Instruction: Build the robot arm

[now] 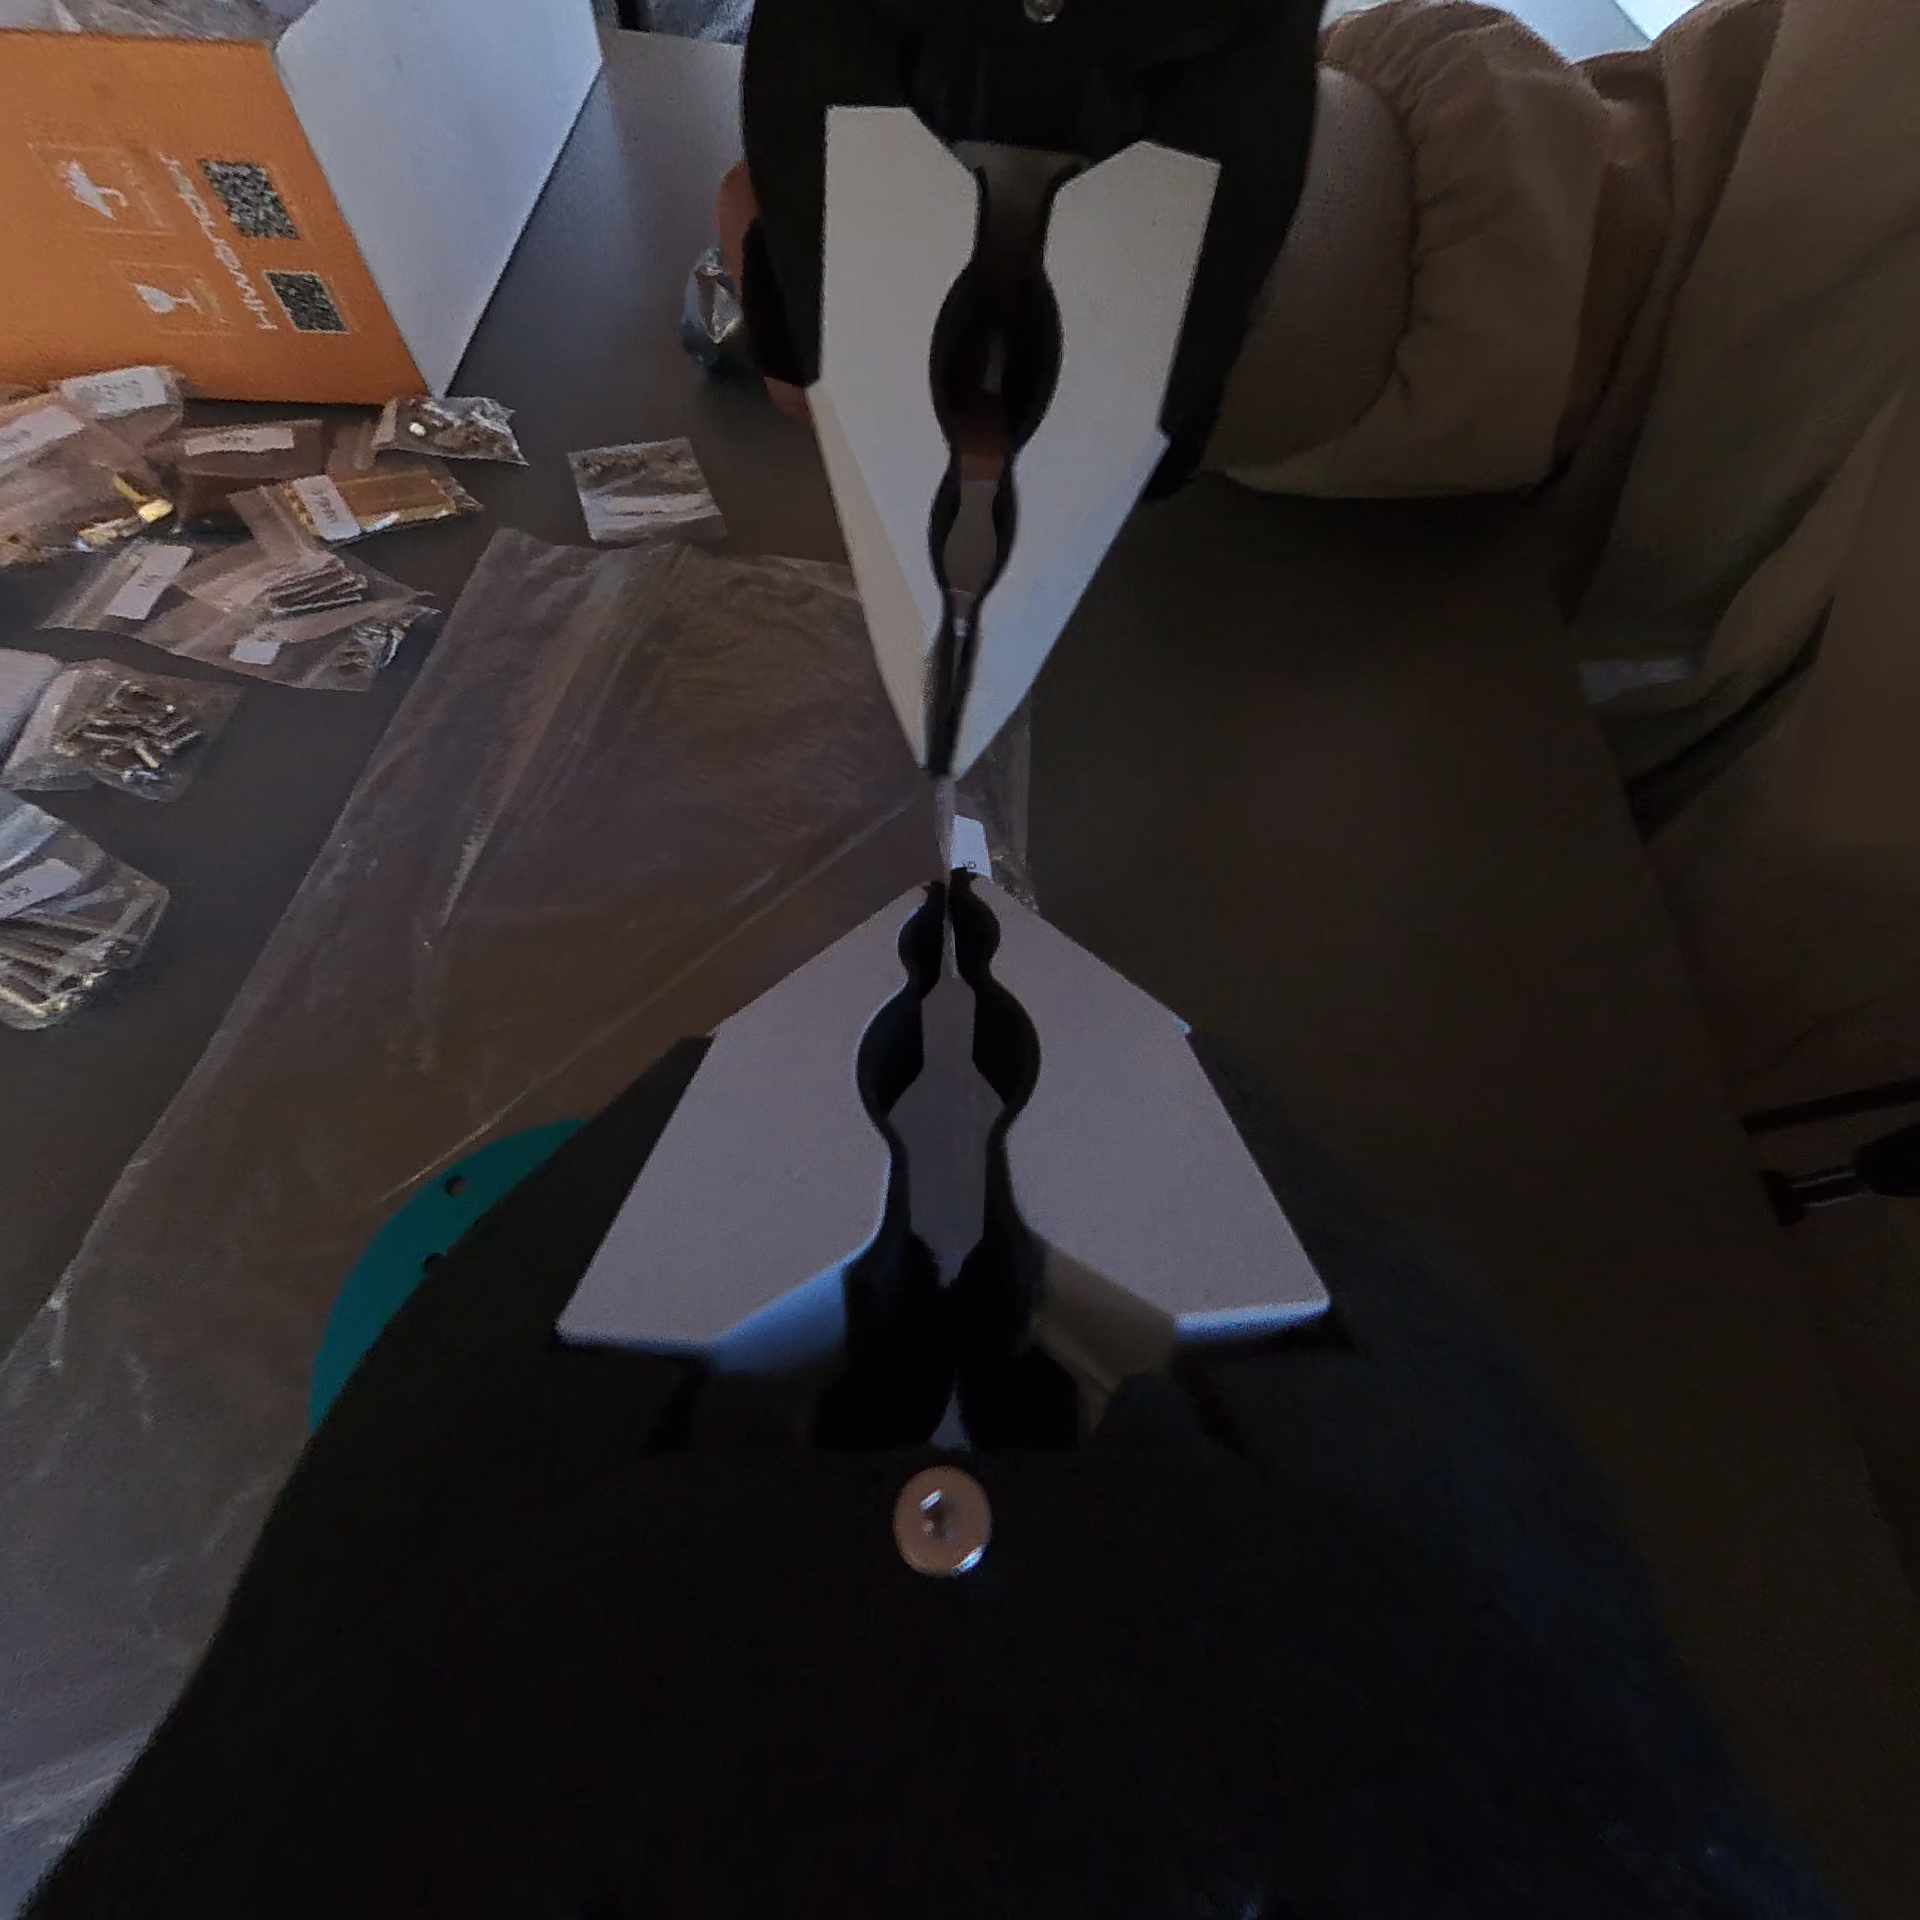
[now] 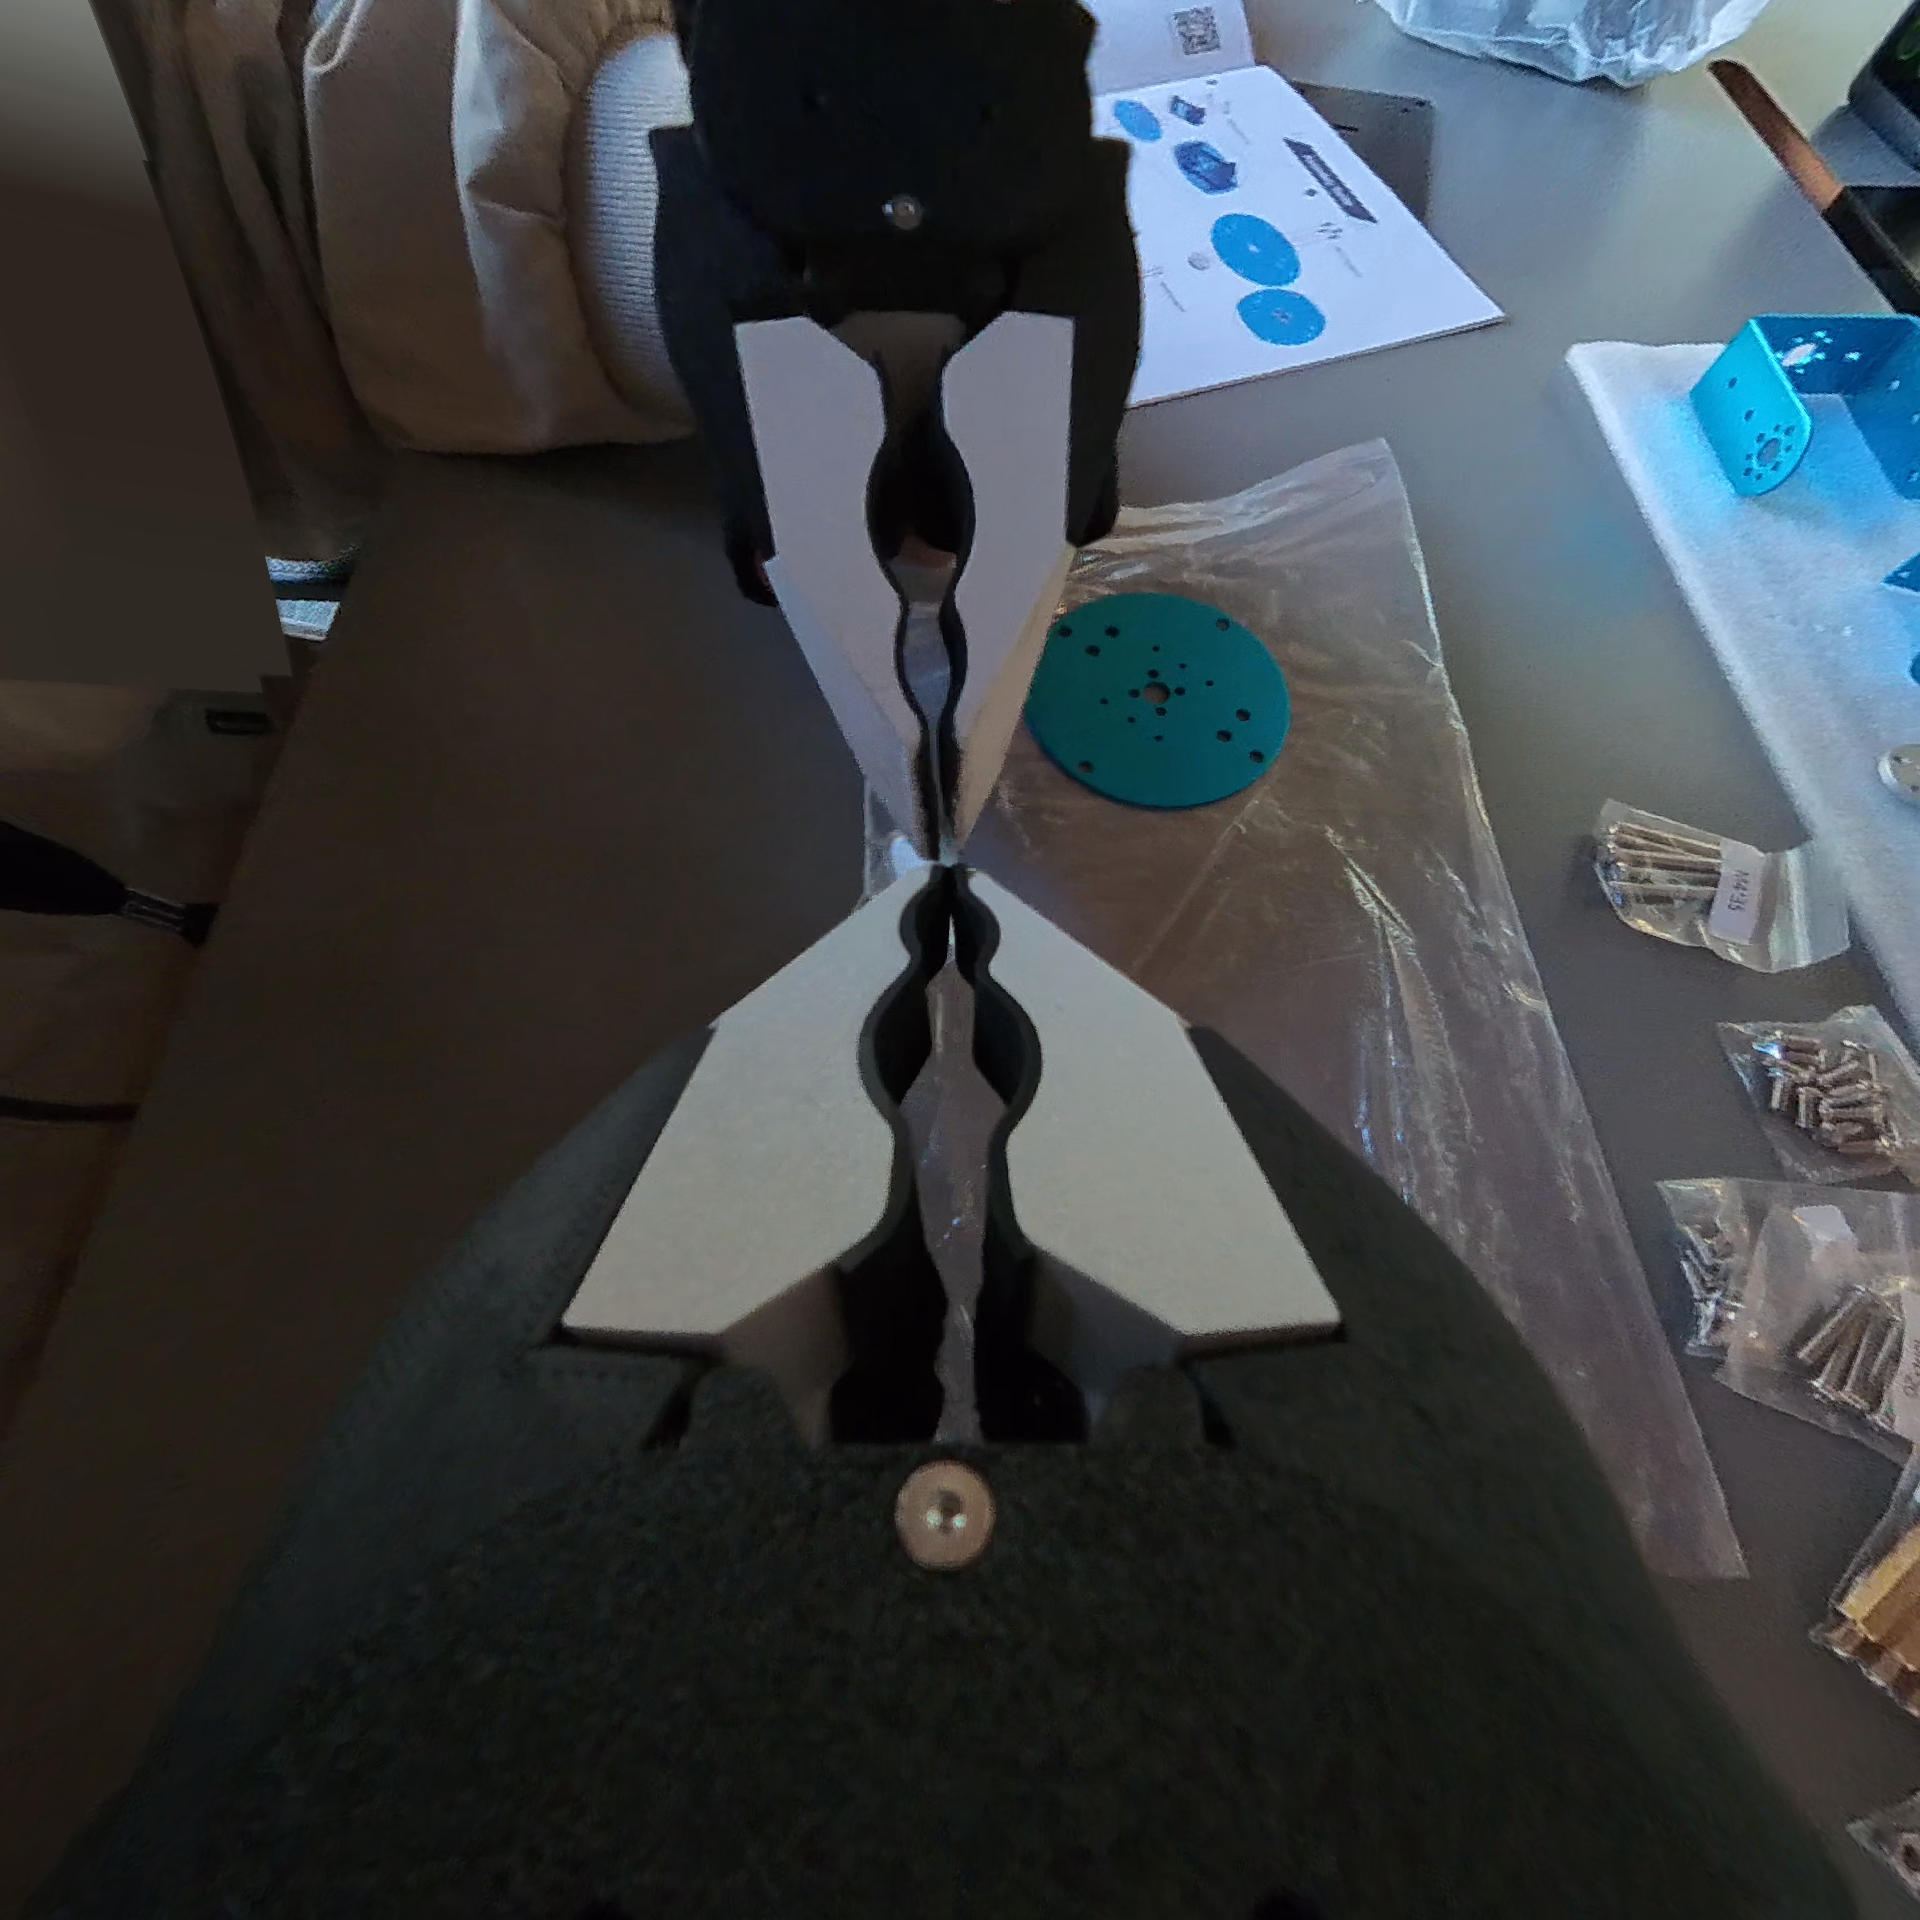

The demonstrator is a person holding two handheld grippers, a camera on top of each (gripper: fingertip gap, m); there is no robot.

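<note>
My left gripper (image 1: pixel 951 894) and my right gripper (image 1: pixel 940 764) meet tip to tip above a dark table (image 1: pixel 1299 831). Both are shut on a small clear plastic packet (image 1: pixel 958 831) with a white label, held between them. In the right wrist view my right gripper (image 2: pixel 948 883) has clear plastic (image 2: pixel 951 1143) running back between its fingers, and the left gripper (image 2: pixel 935 831) faces it. A large clear plastic bag (image 2: pixel 1299 935) lies flat under them. A teal round plate with holes (image 2: pixel 1158 696) rests on that bag, partly hidden in the left wrist view (image 1: pixel 416 1247).
An orange and white box (image 1: pixel 177 208) and several small packets of screws (image 1: pixel 156 623) lie at the left. The right wrist view shows more screw packets (image 2: pixel 1818 1091), an instruction sheet (image 2: pixel 1278 208), a blue metal bracket (image 2: pixel 1787 405) on white foam (image 2: pixel 1714 582), and a beige cushion (image 2: pixel 447 260).
</note>
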